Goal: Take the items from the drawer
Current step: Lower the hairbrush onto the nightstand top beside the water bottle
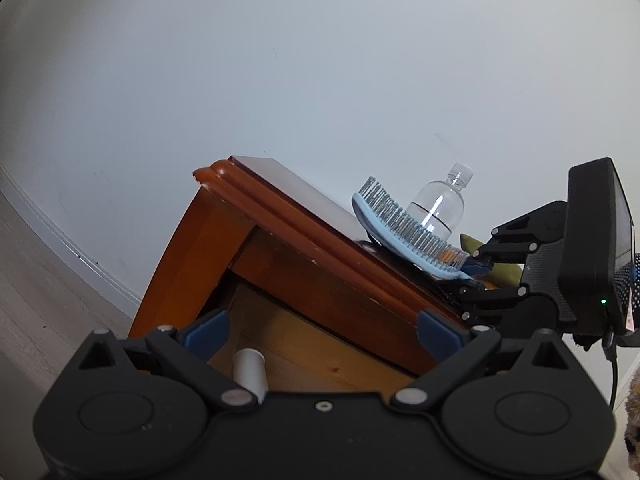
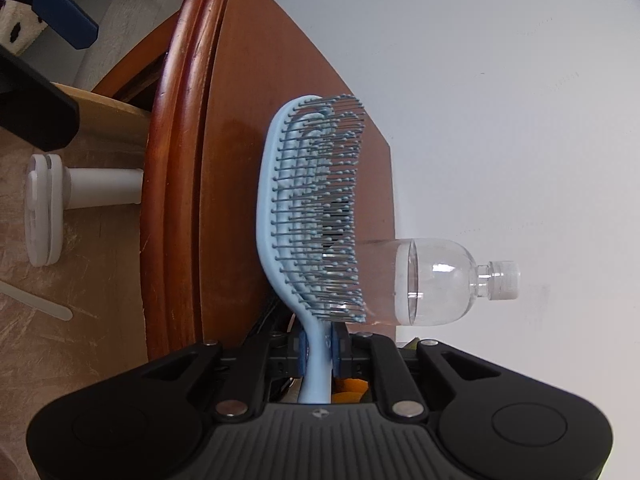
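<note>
A: What sits on the wooden nightstand?
B: A light blue hairbrush, bristles up, its handle clamped between the pads of the right gripper that reaches in from the right. Just behind it stands a clear plastic bottle, capped and partly filled.
A: And the left gripper?
B: Its blue-padded fingers stand wide apart with nothing between them, in front of the open drawer.
A: Anything in the drawer?
B: A white cylinder lies on the pale wood bottom, near the left finger. Beyond, a plain white wall meets the grey floor
</note>
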`<state>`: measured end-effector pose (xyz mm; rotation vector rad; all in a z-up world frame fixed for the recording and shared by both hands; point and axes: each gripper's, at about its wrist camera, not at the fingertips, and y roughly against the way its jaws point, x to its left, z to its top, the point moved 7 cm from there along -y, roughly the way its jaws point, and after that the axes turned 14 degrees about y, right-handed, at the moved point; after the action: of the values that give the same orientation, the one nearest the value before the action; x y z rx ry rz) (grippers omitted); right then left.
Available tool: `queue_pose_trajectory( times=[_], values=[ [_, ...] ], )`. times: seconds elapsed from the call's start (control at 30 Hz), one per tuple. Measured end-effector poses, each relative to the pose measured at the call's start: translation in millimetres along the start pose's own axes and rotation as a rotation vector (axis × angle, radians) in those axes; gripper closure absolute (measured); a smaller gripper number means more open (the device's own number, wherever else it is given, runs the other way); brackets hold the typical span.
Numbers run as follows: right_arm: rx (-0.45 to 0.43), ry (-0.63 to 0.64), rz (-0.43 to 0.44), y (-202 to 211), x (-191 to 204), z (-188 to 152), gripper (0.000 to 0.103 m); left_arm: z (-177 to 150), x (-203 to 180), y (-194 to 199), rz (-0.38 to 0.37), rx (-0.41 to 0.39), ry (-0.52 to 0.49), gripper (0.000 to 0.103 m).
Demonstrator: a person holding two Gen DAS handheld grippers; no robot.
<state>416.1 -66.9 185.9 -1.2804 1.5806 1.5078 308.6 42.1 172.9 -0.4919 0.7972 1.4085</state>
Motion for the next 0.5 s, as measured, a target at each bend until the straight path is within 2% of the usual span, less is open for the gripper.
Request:
queue_pose_trajectory(
  times=[0.17, 0.23, 0.5],
  values=[
    [0.001, 0.019, 0.023, -2.7, 0.9, 2.6, 0.076, 0.4, 0.2, -2.6, -0.011, 0.016, 0.011, 0.002],
    [-0.002, 0.026, 0.020, -2.4, 0.8, 3.5, 0.069, 0.4, 0.3, -3.4, -0.014, 0.021, 0.016, 0.002],
    [-0.061, 0.078, 0.083, 6.2, 0.5, 4.4, 0.058, 1.2, 1.1, -6.4, -0.015, 0.032, 0.018, 0.002]
  ],
)
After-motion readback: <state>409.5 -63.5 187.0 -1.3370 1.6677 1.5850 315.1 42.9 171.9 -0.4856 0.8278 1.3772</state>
